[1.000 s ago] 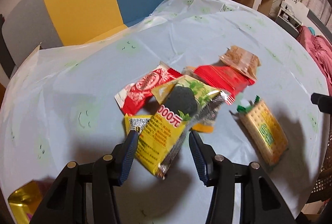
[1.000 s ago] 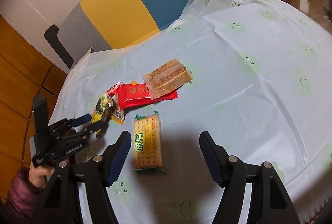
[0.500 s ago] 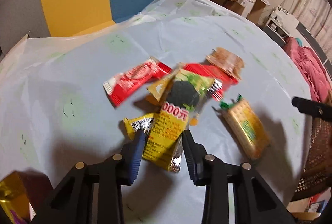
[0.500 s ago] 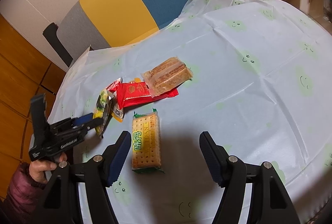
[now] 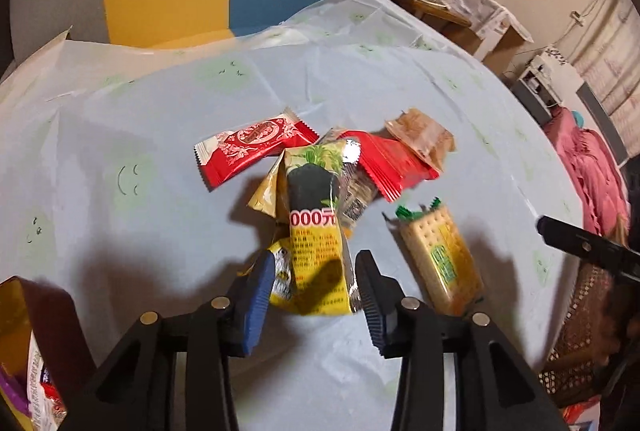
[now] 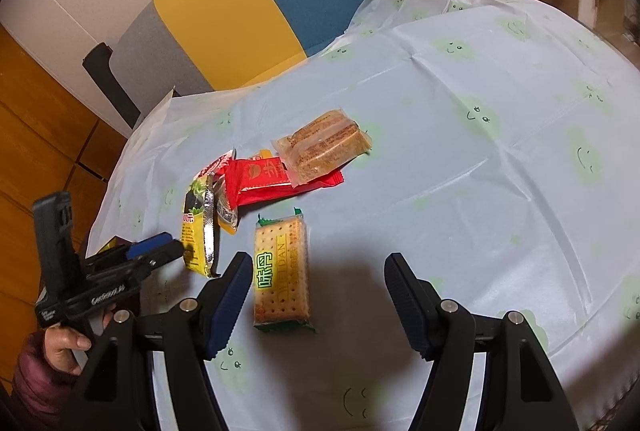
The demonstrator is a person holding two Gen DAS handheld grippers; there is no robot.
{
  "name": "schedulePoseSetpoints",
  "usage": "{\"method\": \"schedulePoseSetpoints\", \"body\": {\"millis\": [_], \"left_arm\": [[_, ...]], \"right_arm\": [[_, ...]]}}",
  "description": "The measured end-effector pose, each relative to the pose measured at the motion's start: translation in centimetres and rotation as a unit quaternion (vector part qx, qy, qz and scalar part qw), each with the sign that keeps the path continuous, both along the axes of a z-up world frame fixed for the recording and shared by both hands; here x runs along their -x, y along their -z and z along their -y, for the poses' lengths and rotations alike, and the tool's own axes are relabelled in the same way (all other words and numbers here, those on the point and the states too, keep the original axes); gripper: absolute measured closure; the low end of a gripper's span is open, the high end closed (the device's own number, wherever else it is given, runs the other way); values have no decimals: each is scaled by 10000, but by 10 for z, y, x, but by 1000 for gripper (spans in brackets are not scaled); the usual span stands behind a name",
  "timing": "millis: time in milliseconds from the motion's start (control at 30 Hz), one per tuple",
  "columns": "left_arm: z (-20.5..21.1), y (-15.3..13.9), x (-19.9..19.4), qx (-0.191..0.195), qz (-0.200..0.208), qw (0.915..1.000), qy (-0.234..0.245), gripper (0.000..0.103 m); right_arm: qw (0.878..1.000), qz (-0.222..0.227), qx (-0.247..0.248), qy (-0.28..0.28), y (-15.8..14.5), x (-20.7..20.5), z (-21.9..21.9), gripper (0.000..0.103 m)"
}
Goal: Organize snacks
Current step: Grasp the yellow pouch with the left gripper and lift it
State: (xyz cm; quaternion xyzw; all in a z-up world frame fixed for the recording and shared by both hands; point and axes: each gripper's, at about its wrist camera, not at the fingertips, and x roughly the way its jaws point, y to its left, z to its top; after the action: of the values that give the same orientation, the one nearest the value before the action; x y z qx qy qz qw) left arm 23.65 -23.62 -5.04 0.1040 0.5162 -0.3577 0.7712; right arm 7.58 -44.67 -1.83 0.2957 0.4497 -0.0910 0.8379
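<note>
A yellow snack packet (image 5: 316, 251) with a dark picture leans on the pile of snacks, its near end between the jaws of my left gripper (image 5: 314, 263). Those jaws are opening, and the pads stand just off the packet's sides. Seen from the right wrist, the same packet (image 6: 196, 231) stands on edge in front of the left gripper (image 6: 160, 247). My right gripper (image 6: 316, 263) hangs open above the table, with the green-labelled cracker pack (image 6: 282, 271) lying by its left finger. A person's hand (image 6: 68, 343) holds the left gripper.
The pile holds a red-and-white packet (image 5: 252, 147), a red packet (image 5: 384, 163), a clear-wrapped brown cake (image 5: 420, 135) and a small yellow packet (image 5: 282, 271). A gold bag (image 5: 24, 351) with snacks sits at the lower left. A pale blue cloth (image 6: 480, 151) covers the round table; a chair (image 6: 240, 11) stands behind.
My left jaws closed in on the yellow packet, then parted again, and the gripper rolled slightly. The packet now points straight away from me. The right gripper has kept still.
</note>
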Motion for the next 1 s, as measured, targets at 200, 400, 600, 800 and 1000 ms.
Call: {"method": "schedulePoseSetpoints", "body": {"millis": [200, 400, 600, 800, 1000], "left_arm": [[19, 14, -8, -213, 286, 9992, -167, 55], [16, 28, -9, -260, 150, 9992, -262, 61], [-8, 26, 27, -327, 113, 9986, -394, 63], [-42, 24, 87, -287, 287, 9968, -691, 63], [-69, 21, 134, -234, 538, 9957, -716, 63]], "right_arm": [[10000, -1, -9, -87, 0, -2, -3, 34], [10000, 15, -16, -92, -1, -2, -4, 34], [9998, -9, 26, -201, 0, -3, -9, 34], [9985, -117, 88, -535, 5, -9, -22, 34], [9918, -99, 284, -1239, 1, -21, -59, 34]]}}
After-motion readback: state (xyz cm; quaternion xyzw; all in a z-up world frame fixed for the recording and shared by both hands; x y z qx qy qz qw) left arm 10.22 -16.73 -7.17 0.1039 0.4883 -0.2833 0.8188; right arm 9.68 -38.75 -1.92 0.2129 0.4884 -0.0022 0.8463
